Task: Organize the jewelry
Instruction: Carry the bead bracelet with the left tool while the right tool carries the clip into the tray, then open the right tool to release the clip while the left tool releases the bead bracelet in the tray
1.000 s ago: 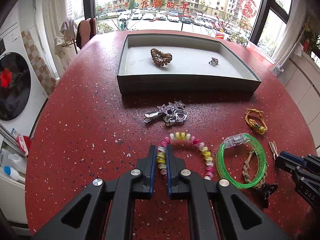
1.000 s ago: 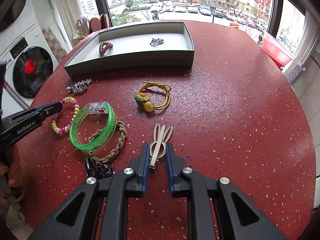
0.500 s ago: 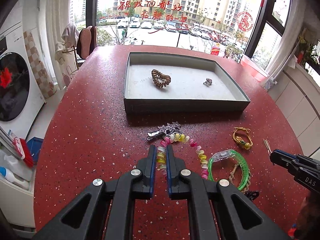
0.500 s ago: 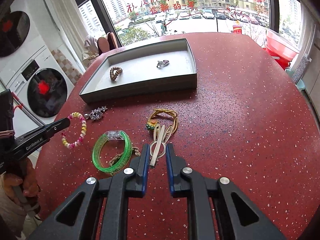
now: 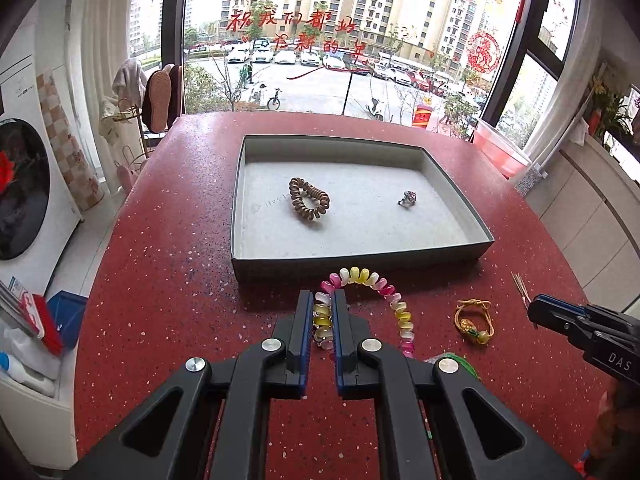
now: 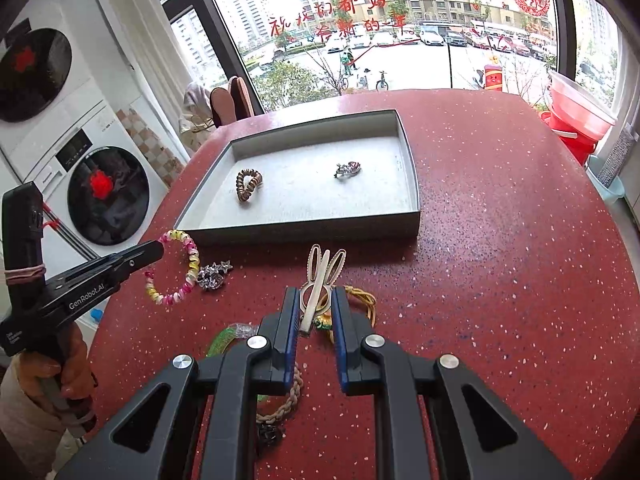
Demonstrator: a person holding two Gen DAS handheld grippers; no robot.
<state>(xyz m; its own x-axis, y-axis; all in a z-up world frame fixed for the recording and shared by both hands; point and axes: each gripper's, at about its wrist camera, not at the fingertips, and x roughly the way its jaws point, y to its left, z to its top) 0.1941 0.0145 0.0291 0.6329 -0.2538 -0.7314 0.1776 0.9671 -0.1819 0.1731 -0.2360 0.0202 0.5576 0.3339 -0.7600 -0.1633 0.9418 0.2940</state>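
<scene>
My left gripper (image 5: 322,300) is shut on a pink, yellow and white beaded bracelet (image 5: 354,273), which hangs above the red table just short of the grey tray (image 5: 360,258). In the right wrist view the same bracelet (image 6: 193,258) dangles from the left gripper (image 6: 156,250). My right gripper (image 6: 314,296) is shut on a cream and silver hair clip (image 6: 320,276), held off the table in front of the tray (image 6: 312,234). A brown spiral hair tie (image 5: 308,199) and a small silver piece (image 5: 408,199) lie inside the tray.
On the table lie a silver star clip (image 6: 214,276), a gold cord bracelet (image 5: 474,320), a green bangle (image 6: 224,338), a tan braided bracelet (image 6: 288,400) and a small black piece (image 6: 268,434). A red tub (image 6: 580,116) stands past the far right edge.
Both grippers rose and moved toward the tray. The beaded bracelet and the hair clip came up off the table with them.
</scene>
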